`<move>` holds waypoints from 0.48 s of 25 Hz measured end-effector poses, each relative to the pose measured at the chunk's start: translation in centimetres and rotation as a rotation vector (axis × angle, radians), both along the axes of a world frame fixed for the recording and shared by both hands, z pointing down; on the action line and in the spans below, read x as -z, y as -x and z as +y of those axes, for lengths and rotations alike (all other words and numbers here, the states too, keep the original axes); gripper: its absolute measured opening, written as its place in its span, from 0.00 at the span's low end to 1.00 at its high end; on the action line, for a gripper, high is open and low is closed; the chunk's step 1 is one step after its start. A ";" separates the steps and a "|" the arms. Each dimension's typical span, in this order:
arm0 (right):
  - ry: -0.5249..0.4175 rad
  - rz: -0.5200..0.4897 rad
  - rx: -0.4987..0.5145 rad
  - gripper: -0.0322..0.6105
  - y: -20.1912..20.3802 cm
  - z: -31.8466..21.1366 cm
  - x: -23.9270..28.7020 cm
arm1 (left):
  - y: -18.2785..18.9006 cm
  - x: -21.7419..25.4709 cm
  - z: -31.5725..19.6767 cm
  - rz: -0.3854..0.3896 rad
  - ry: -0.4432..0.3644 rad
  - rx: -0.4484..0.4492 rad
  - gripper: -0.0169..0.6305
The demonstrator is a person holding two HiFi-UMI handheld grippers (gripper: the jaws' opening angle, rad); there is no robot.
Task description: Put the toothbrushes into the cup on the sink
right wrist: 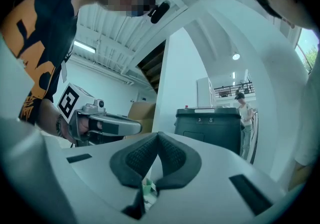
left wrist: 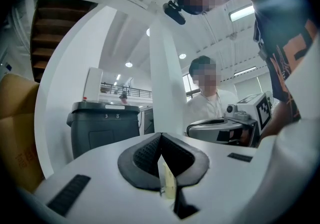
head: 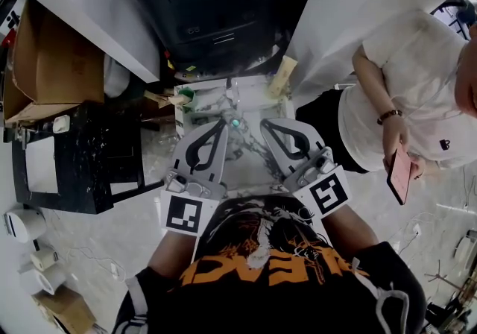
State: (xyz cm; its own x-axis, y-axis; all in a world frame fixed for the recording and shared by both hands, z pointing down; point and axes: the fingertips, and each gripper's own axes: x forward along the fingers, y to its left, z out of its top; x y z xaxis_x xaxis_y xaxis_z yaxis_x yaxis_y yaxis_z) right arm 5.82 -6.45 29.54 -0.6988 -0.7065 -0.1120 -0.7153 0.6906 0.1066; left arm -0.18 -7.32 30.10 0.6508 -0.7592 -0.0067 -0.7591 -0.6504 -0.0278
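Sink (head: 261, 110) dead ahead at twelve o'clock, too cluttered to pick out the toothbrushes or cup. Left gripper (head: 220, 125) at eleven and right gripper (head: 267, 125) at one, both level to line up on it, jaws pinched together, apparently empty.

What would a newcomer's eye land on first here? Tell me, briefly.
The left tool and the right tool are side by side at the centre of the head view, both shut and pointing at the cluttered white sink. At the right, a person in a white shirt holds a red phone. A big dark bin sits beyond the sink.
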 end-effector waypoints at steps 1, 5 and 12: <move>-0.002 0.000 0.002 0.07 0.0 0.0 0.1 | -0.1 0.0 0.0 -0.001 -0.001 0.001 0.06; -0.009 -0.006 0.013 0.07 0.1 0.1 0.6 | -0.2 0.1 0.1 0.000 0.000 0.008 0.06; -0.005 -0.004 0.034 0.07 0.6 0.3 0.6 | 0.2 -0.1 0.3 -0.001 0.009 0.029 0.06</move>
State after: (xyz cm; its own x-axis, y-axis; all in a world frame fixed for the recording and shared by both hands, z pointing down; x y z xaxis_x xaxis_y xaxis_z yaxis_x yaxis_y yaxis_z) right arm 5.24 -6.17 28.92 -0.7220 -0.6817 -0.1183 -0.6918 0.7140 0.1079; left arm -0.43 -7.04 30.16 0.6284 -0.7779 0.0012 -0.7777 -0.6283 -0.0231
